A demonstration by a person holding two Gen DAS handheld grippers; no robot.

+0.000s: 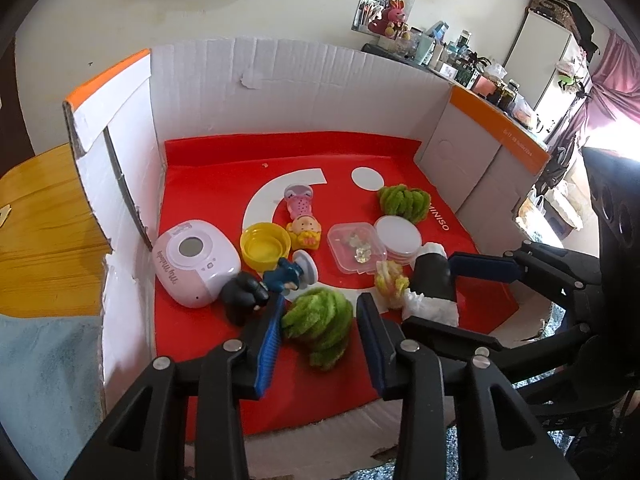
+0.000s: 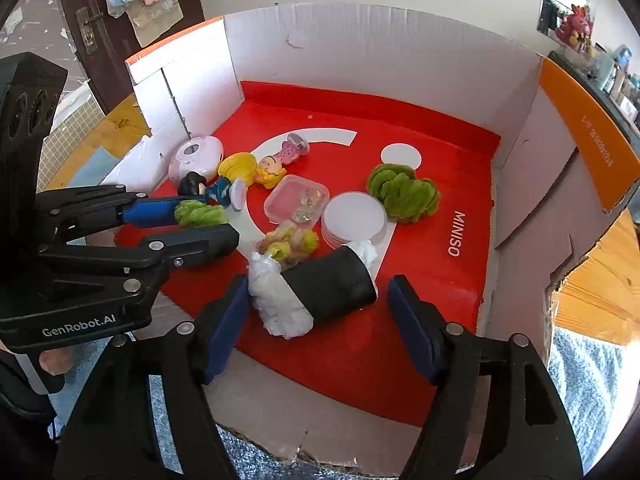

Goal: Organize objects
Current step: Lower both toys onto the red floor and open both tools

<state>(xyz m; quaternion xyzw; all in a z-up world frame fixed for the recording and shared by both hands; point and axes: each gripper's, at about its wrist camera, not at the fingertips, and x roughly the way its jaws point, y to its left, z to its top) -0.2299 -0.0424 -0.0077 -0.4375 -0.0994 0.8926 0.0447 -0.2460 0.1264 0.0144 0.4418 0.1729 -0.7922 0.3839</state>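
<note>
— Left gripper (image 1: 320, 328) straddles the green fluffy bundle (image 1: 320, 332), jaws narrowly parted: one pad brushes it, the other stands clear. Nothing's gripped.

— And the right gripper (image 2: 316, 320)?

— Wider, jaws either side of the black-and-white roll (image 2: 320, 288), loose around it. Both lie on the red mat (image 2: 360, 360) inside the cardboard box (image 2: 360, 48).

— Risks?

— From the bundle, a dark-haired figurine (image 1: 256, 288) lies at ten o'clock, the clear plastic case (image 1: 354, 248) at one. A careless closing or sweep could knock them, I'd say.
</note>
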